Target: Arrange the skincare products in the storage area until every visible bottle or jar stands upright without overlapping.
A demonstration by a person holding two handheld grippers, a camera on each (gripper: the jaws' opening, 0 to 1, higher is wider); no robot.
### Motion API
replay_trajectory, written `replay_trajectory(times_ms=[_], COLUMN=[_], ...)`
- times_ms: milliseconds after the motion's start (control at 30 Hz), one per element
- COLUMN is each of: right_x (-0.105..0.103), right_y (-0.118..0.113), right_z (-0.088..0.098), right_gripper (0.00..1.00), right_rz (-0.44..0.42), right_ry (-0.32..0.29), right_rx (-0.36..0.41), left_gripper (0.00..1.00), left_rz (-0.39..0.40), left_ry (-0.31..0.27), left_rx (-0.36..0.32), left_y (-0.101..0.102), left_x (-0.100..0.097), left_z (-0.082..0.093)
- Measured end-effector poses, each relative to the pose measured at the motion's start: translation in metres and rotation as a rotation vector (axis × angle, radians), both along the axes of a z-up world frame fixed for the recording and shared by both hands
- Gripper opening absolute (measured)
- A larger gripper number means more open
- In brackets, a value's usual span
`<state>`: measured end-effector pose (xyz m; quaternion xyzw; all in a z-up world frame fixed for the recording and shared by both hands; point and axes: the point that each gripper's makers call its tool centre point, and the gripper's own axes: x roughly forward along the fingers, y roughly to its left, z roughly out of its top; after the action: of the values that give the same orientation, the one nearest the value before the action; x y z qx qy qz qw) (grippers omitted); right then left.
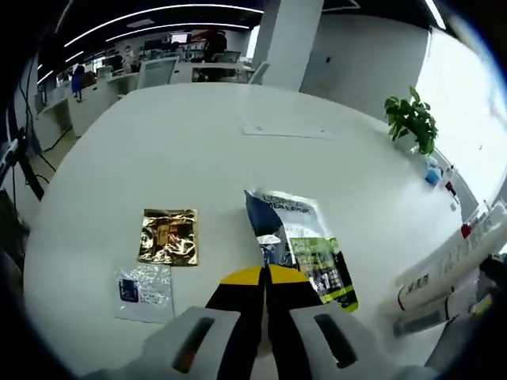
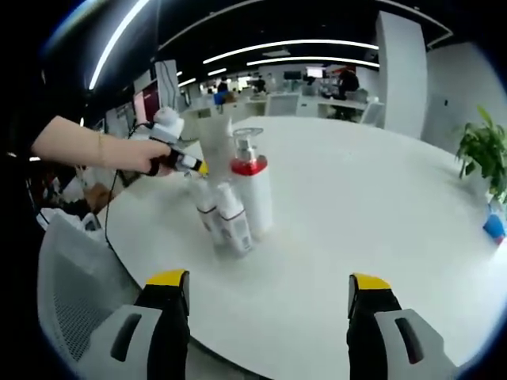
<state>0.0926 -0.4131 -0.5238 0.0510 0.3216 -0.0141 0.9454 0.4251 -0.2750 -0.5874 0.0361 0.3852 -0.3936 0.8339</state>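
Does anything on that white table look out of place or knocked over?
Yes: two small white tubes lean against the upright pump bottle instead of standing. In the left gripper view, three sachets lie flat, scattered on the table.

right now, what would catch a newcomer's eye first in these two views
In the right gripper view, a pump bottle with a red collar stands on the white table beside two leaning tubes. In the left gripper view, a gold sachet lies flat, left of a dark blue packet.
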Motion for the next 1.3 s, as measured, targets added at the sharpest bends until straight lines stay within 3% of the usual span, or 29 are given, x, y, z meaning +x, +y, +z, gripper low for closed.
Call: replay_trajectory(times_ms=[33,267,433,633,933,1067,1133,1300], right_x=[0.0,0.0,0.0,-0.001,0.009,0.016,0.023,0.036], right_y=[0.001,0.005,0.018,0.033,0.075,0.106,0.123,0.146], right_z=[0.0,0.003,0.0,0.005,0.041,0.045,0.048,0.053], right_gripper=[0.86,0.85,0.87,0.86,0.8,0.79,0.79,0.8], right_rz=[0.002,0.023,0.123,0.188,0.265,0.357,0.389,0.425], right_ry=[-0.001,-0.011,0.024,0.028,-0.086,-0.096,-0.125,-0.152], right_rx=[-0.001,-0.008,-0.08,-0.103,0.041,0.09,0.168,0.244], left_gripper=[0.02,0.02,0.02,0.02,0.02,0.02,0.02,0.02], left_rz=[-0.001,0.034,0.035,0.088,0.092,0.076,0.047,0.015], left_ry=[0.008,0.077,0.09,0.152,0.182,0.198,0.202,0.181], left_rx=[-0.02,-0.153,-0.179,-0.27,-0.372,-0.434,-0.463,-0.493], left_y=[0.002,0.022,0.041,0.059,0.071,0.069,0.067,0.072], left_x=[-0.011,-0.021,-0.02,-0.039,-0.065,-0.082,-0.088,-0.091], left_z=[0.013,0.043,0.045,0.055,0.085,0.107,0.117,0.138])
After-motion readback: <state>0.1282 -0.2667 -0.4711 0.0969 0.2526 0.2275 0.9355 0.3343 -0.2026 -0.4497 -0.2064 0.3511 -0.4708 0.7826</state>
